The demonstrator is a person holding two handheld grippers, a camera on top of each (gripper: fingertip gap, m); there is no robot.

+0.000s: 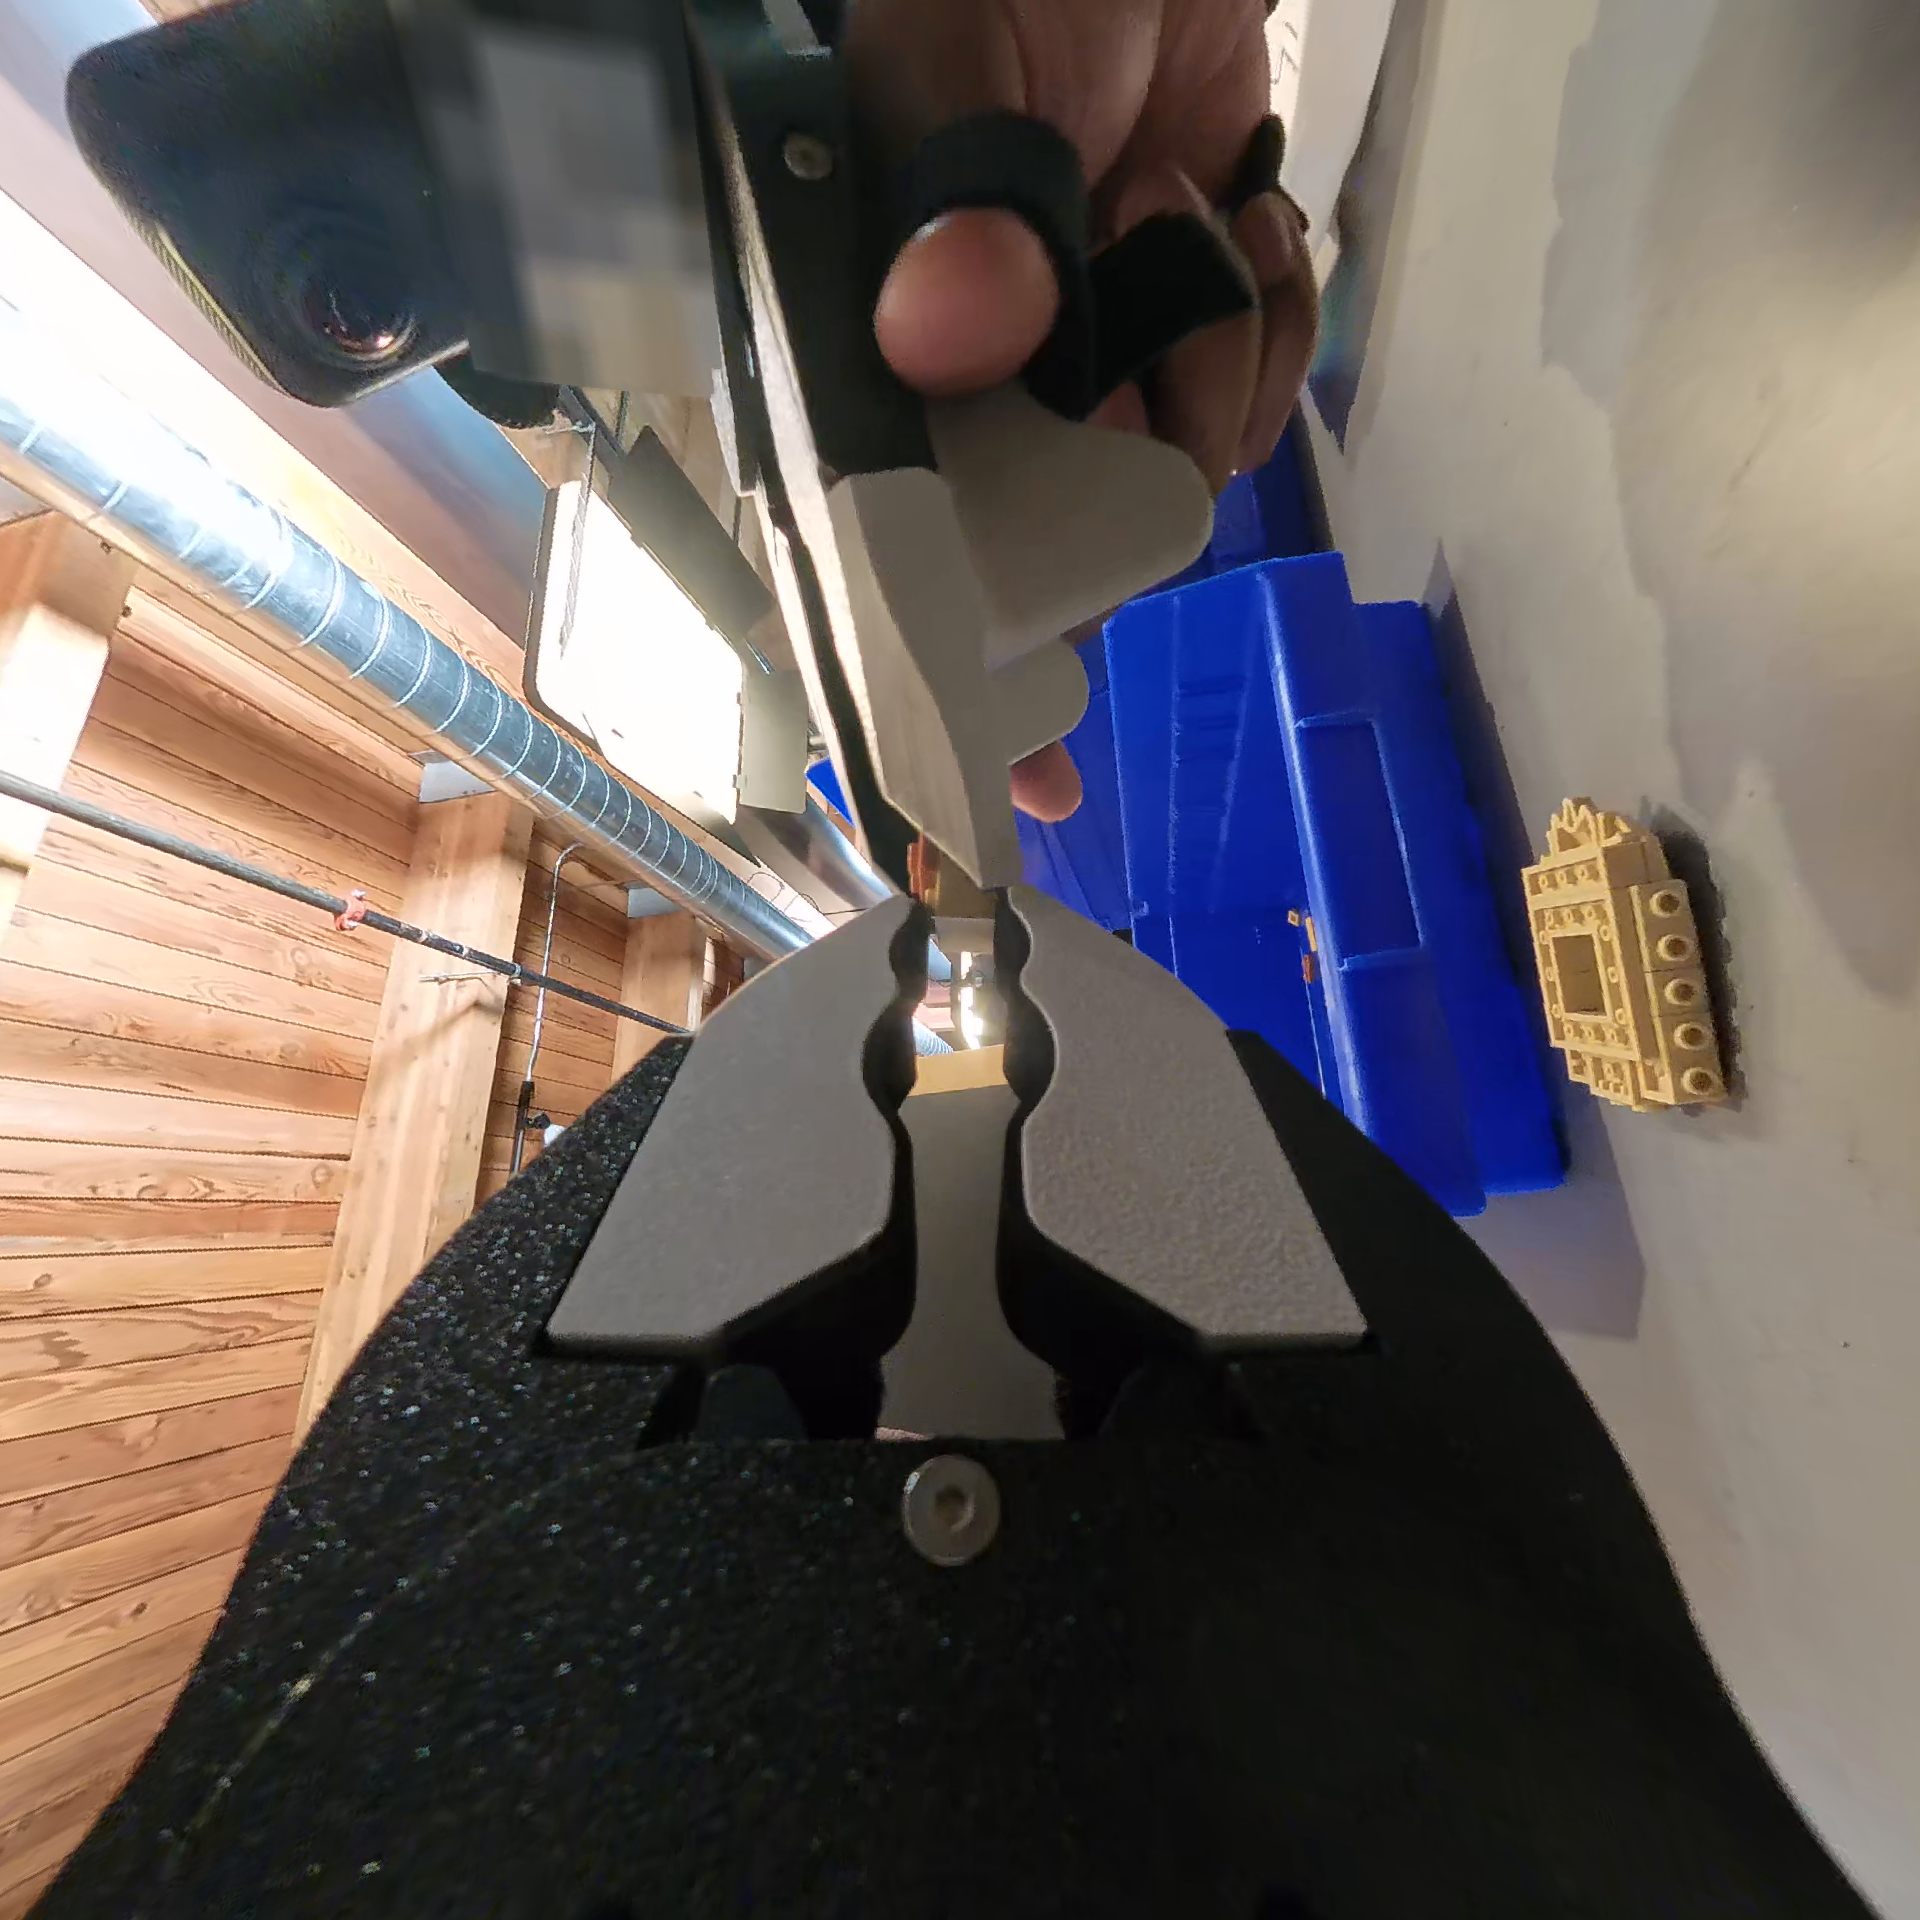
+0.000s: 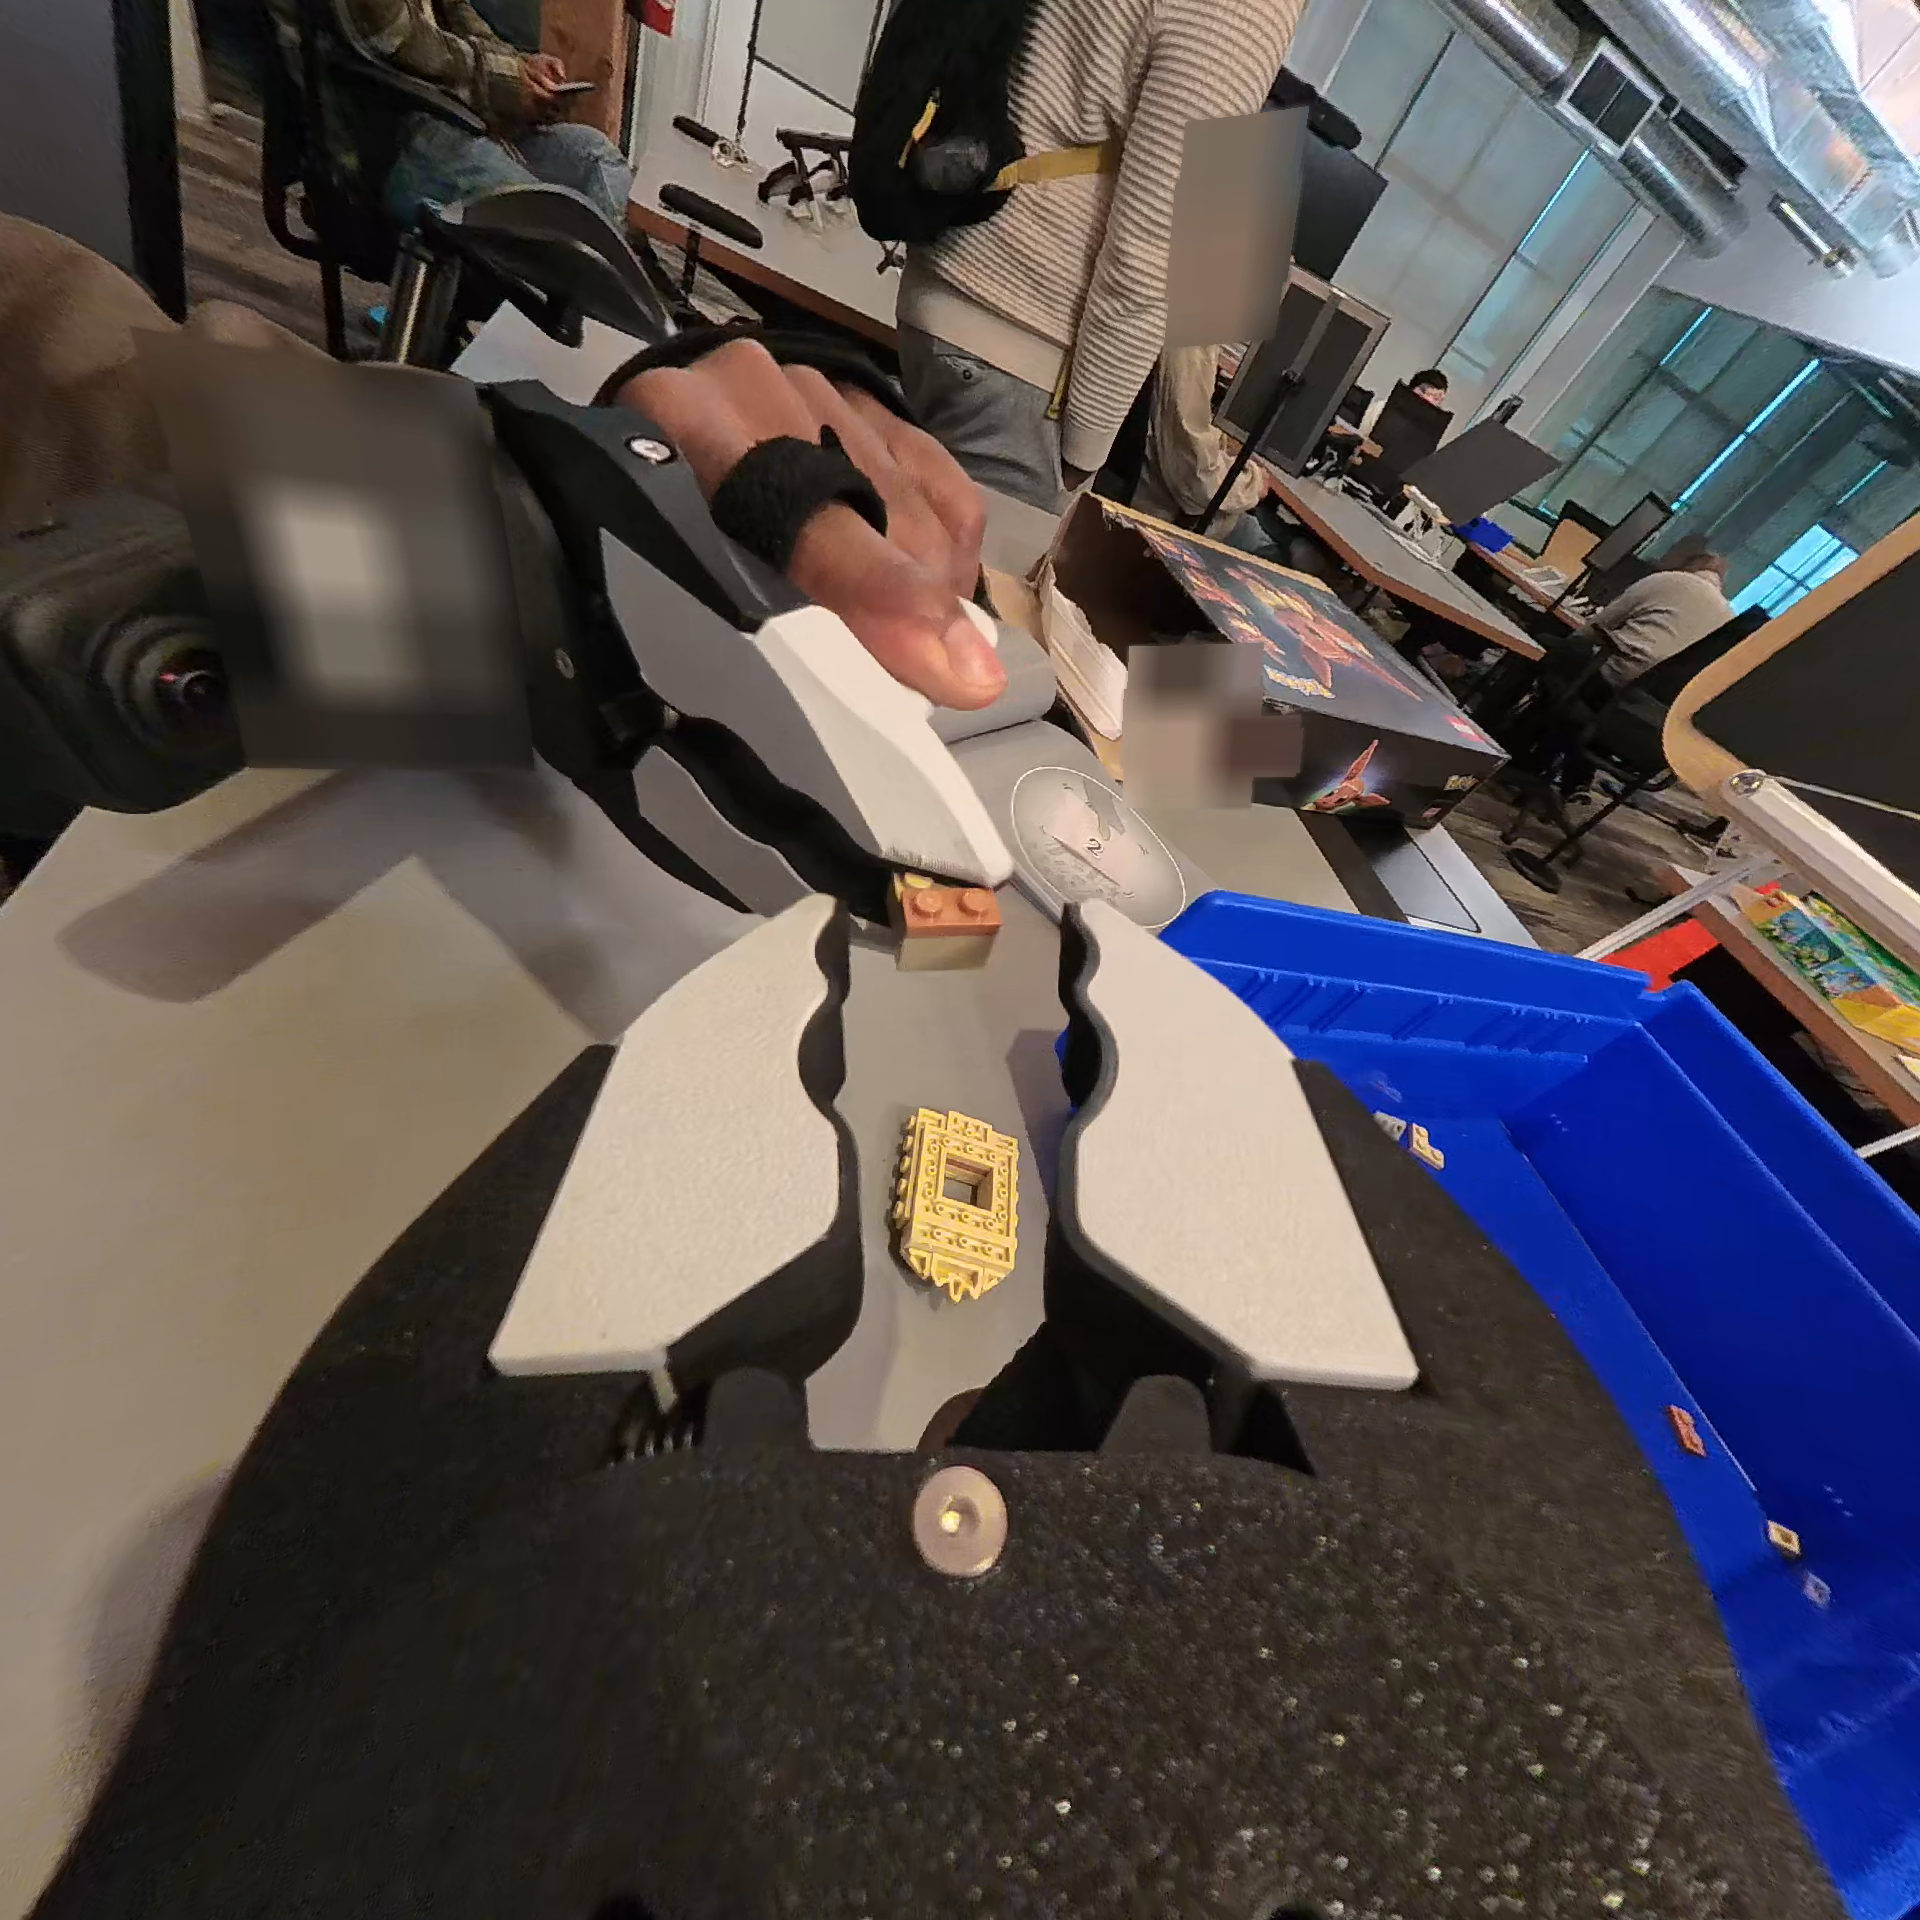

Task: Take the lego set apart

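Writing visible on a dark printed box (image 2: 1340,665), not repeated. Left gripper (image 2: 940,883) pinching a small brown-and-tan brick stack (image 2: 948,928) between its pads. Right gripper (image 2: 951,935) spread, pads clear of that stack. Below, on a grey tabletop (image 2: 260,1039): tan studded frame (image 2: 958,1205), beside a blue bin (image 2: 1558,1091). Wood-plank walls and a silver duct (image 1: 416,655) overhead.

1. The right gripper (image 2: 951,951) has its fingers spread, with nothing pressed between them.
2. Just ahead, the left gripper (image 2: 940,883) clamps a small brown-and-tan brick stack (image 2: 945,925).
3. A yellow brick frame (image 2: 958,1205) lies on the grey table (image 2: 260,1039).
4. A blue bin (image 2: 1558,1122) stands to the right.
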